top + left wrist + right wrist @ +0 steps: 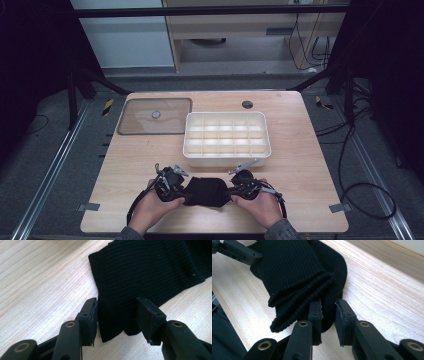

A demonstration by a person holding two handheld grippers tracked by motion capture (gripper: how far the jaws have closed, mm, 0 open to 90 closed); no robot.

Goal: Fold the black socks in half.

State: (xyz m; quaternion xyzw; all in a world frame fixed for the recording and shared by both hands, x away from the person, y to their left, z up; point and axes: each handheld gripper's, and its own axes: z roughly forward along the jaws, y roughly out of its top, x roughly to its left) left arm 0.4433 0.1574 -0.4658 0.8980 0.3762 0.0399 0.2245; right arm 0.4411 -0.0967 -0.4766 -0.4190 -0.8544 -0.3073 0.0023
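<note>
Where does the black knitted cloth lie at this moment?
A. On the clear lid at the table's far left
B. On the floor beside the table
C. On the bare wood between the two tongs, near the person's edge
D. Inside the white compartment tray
C: the high view shows the black knitted cloth on the wooden table, between the left tongs and the right tongs, nearer than the white compartment tray.

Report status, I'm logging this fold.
Left gripper open astride sock edge. Right gripper pinching its other end. Tray behind, not in the way.
</note>
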